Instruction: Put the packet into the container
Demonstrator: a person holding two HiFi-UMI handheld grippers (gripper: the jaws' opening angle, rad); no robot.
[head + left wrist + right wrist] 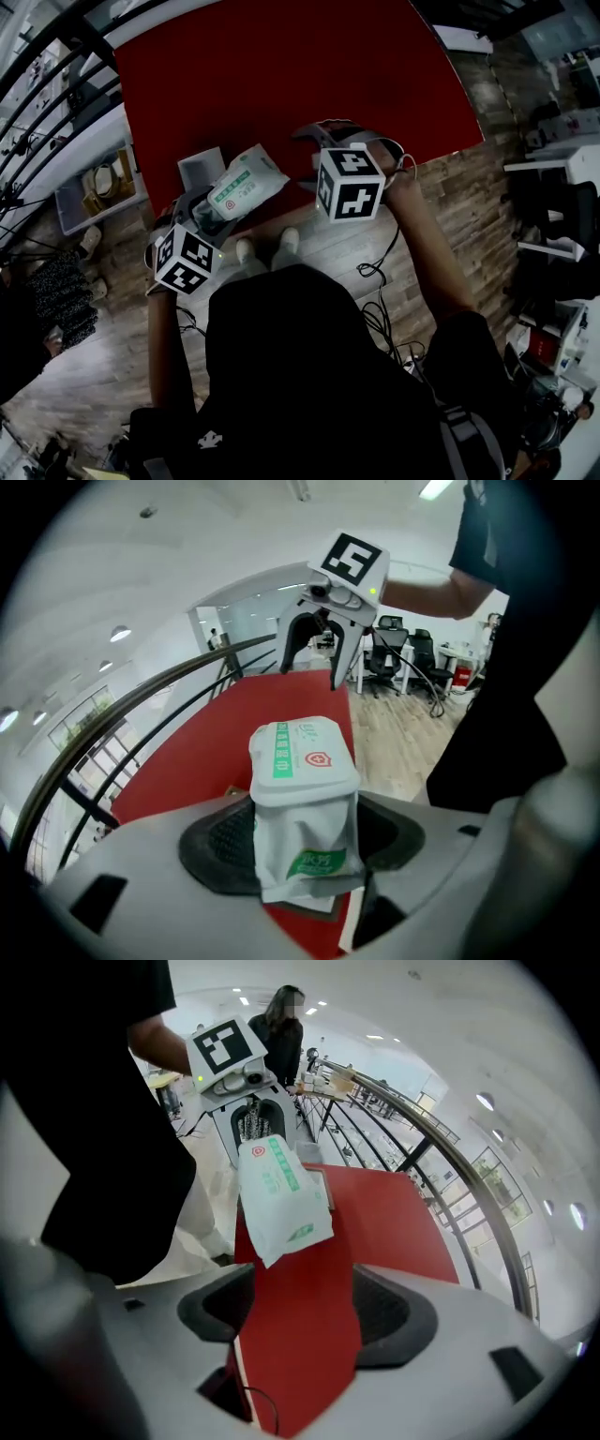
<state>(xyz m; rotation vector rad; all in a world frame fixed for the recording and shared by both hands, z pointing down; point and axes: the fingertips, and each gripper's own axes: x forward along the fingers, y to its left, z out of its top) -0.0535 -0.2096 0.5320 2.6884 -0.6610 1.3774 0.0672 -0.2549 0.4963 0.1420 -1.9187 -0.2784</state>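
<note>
A white packet with green print (246,183) is held up over the near edge of the red table (281,66). My left gripper (208,211) is shut on its lower end. In the left gripper view the packet (305,789) stands upright between the dark pads, which press on both its sides. A small grey open container (200,167) sits on the table just left of the packet. My right gripper (323,136) hovers to the right of the packet, open with only the red table between its jaws (305,1312). From there the packet (279,1199) hangs ahead.
A black railing (56,75) runs along the table's left side. Beyond it stands a low shelf with odds and ends (98,183). Cables (380,272) lie on the wooden floor by my feet. Office chairs (394,653) stand further off, and a person (286,1035) stands behind.
</note>
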